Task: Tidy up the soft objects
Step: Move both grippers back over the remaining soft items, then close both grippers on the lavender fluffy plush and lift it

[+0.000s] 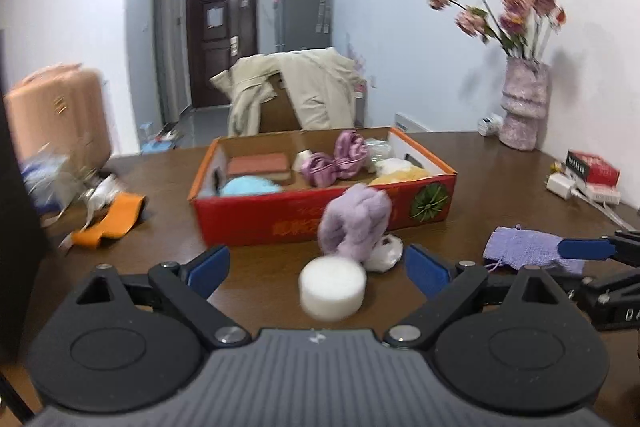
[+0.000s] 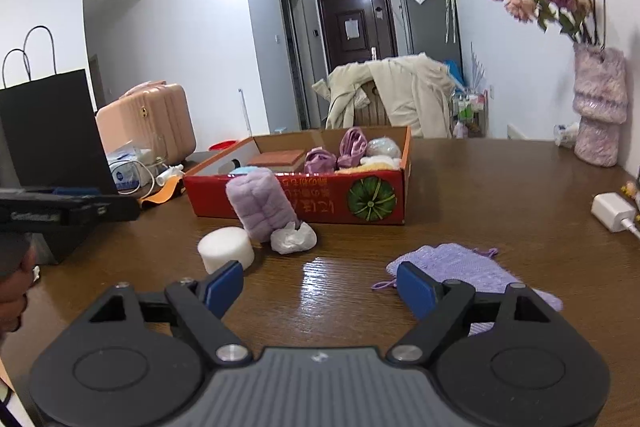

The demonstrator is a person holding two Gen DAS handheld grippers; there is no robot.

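Observation:
A red cardboard box (image 1: 304, 215) (image 2: 248, 203) stands mid-table and holds several soft items: a pink sponge, a blue puff, purple satin scrunchies, yellow cloth. In front of it stand a rolled lilac towel (image 1: 356, 223) (image 2: 262, 207), a white crumpled bag (image 1: 386, 251) (image 2: 294, 239) and a white foam cylinder (image 1: 332, 287) (image 2: 226, 251). A lilac knit pouch (image 1: 528, 247) (image 2: 472, 267) lies to the right. My left gripper (image 1: 318, 267) is open, with the foam cylinder between its fingers. My right gripper (image 2: 320, 287) is open over bare table, its right finger over the pouch's edge.
An orange cloth (image 1: 112, 219) and clutter lie at the table's left, by a black paper bag (image 2: 52, 147). A vase of flowers (image 1: 524, 103) (image 2: 598, 107), a white charger (image 2: 614, 213) and a red box (image 1: 592, 169) sit along the right wall. A chair with a coat (image 1: 288, 91) stands behind the table.

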